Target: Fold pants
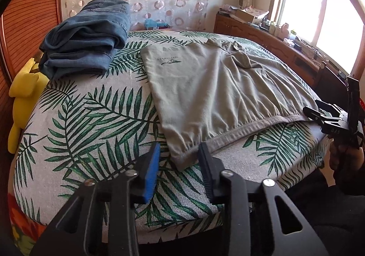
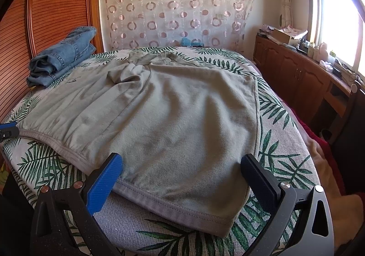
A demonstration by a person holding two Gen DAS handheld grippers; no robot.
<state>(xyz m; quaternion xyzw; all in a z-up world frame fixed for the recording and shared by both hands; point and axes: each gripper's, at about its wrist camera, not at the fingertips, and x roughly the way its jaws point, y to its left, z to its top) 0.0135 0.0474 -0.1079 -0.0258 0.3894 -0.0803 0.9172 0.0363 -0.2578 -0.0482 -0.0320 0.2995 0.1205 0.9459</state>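
Note:
Grey-green pants [image 1: 216, 87] lie spread flat on a bed with a palm-leaf cover [image 1: 91, 119], waistband toward me. My left gripper [image 1: 179, 153] is open, its fingers on either side of the waistband's left corner. In the right wrist view the pants [image 2: 171, 114] fill the middle, legs bunched at the far end. My right gripper [image 2: 182, 167] is open wide, its fingers on either side of the waistband's right end. It also shows in the left wrist view [image 1: 328, 116] at the bed's right edge.
Folded blue jeans [image 1: 84, 36] lie at the far left of the bed, also seen in the right wrist view [image 2: 61, 55]. A yellow plush toy [image 1: 22, 100] sits by the wooden wardrobe at left. A wooden sideboard [image 2: 296, 71] with clutter runs under the window at right.

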